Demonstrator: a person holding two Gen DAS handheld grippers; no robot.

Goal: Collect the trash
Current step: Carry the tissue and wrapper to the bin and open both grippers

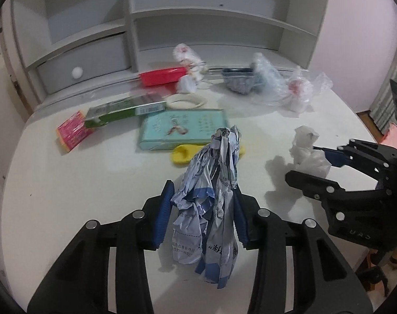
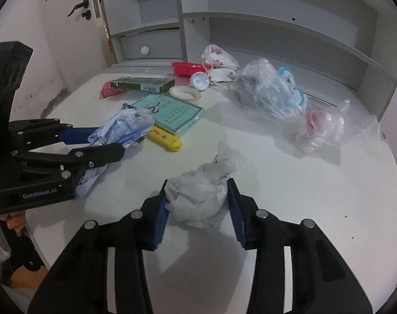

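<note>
A crumpled blue-and-white printed wrapper [image 1: 219,162] stands up between the blue pads of my left gripper [image 1: 202,191], which is shut on it just above the white table [image 1: 67,183]. From the right wrist view the same wrapper [image 2: 130,123] sticks out of the left gripper [image 2: 109,141] at the left. A crumpled white tissue [image 2: 198,196] sits on the table between the pads of my right gripper [image 2: 198,183], and both pads press its sides. In the left wrist view that tissue [image 1: 305,141] shows at the right gripper [image 1: 302,162].
Beyond the grippers lie a teal box [image 1: 182,128], a yellow plastic piece [image 1: 182,154], a green carton [image 1: 120,110], a red-pink packet [image 1: 72,130] and a tape roll [image 2: 185,93]. Two clear plastic bags [image 2: 271,91] [image 2: 321,125] lie at the right. A grey shelf unit [image 1: 198,18] stands at the back.
</note>
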